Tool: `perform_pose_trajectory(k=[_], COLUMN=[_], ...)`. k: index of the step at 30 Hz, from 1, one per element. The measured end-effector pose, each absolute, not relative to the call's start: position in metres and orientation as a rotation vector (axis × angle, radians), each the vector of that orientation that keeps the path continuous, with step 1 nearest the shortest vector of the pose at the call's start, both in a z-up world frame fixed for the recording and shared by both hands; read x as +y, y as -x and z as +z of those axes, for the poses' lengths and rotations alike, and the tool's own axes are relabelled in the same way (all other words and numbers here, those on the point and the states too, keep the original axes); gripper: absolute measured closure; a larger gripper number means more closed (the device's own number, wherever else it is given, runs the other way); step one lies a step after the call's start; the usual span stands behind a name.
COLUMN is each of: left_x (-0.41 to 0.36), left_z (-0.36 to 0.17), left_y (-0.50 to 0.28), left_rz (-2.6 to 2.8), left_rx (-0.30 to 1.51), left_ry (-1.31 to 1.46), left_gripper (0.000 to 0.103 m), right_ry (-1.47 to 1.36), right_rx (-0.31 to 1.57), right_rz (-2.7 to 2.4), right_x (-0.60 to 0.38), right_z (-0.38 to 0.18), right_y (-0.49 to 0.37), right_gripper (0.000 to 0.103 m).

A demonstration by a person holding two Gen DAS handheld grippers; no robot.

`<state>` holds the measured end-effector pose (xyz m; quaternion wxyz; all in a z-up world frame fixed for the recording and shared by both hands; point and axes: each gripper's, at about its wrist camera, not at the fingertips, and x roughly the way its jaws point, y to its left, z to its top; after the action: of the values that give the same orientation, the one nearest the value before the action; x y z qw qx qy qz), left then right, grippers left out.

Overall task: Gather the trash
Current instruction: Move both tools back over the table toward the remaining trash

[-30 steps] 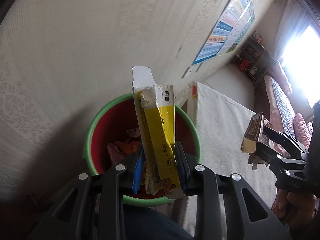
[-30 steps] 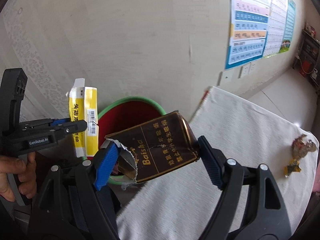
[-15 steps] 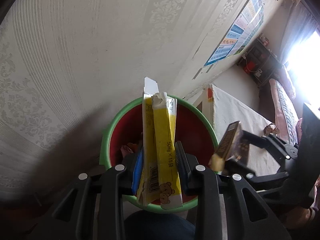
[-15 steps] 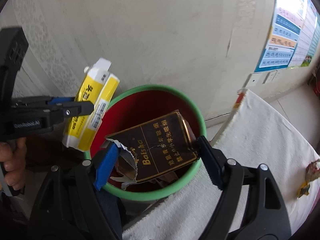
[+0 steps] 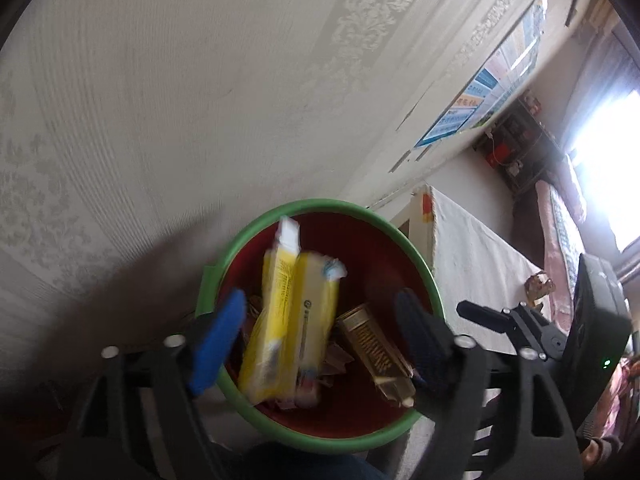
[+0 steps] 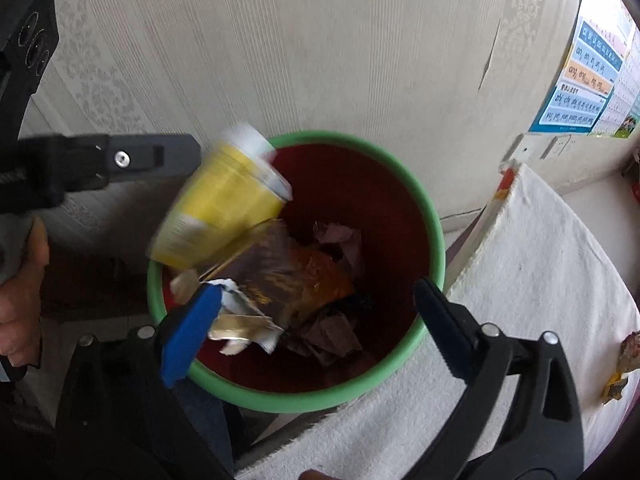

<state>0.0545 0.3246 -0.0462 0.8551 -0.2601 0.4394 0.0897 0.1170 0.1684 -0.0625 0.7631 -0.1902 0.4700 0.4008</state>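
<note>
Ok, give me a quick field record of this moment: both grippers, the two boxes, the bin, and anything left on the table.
left gripper: jaws opening, pads clear of the yellow box
right gripper: jaws opening, pads clear of the brown box
yellow box: blurred, over the bin's mouth, not gripped
brown box: blurred, inside the bin, not gripped
bin: green rim, red inside, wrappers already at the bottom
table: white cloth, beside the bin
left to collect: crumpled wrapper on the cloth

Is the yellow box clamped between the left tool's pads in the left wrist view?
No. The yellow box sits loose between the opening left tool, touching neither pad, over the green-rimmed bin.
</note>
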Motion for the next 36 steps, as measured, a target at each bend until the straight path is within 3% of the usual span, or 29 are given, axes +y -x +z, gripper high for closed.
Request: perform_pose_trajectory(k=[6, 15, 17, 20, 22, 36], left_x=[0.326, 0.315, 0.311, 0.309, 0.311, 0.294], left_z=[-0.052, -0.035, -0.032, -0.031, -0.032, -0.025], left_y=[-0.047, -0.046, -0.045, -0.04, -0.04, -0.047], left_rz=[0.232, 0.22, 0.21, 0.218, 0.222, 0.202], left_rx=[0.912, 0.886, 0.895, 0.897, 0.899, 0.896], left_ry=[0.593, 0.587, 0.569, 0.551, 0.565, 0.542], left_gripper=[0.012, 0.012, 0.012, 0.012, 0.012, 0.012], right_ry=[0.408, 0.383, 0.541, 0.446, 0.54, 0.383], right_rx=[1.029, 1.001, 1.036, 1.025, 1.0, 0.996], right_rz=[0.857, 0.846, 0.756, 0.852, 0.794, 0.801], right_x=[0.155, 0.145, 0.155, 0.148, 0.15, 0.121], right_z=[-0.061, -0.052, -0.065, -0.054, -0.056, -0.035], right_y=[-0.115, -0.114, -0.113, -0.108, -0.104, -0.115], right_gripper=[0.005, 0.005, 0.005, 0.005, 0.005, 0.005])
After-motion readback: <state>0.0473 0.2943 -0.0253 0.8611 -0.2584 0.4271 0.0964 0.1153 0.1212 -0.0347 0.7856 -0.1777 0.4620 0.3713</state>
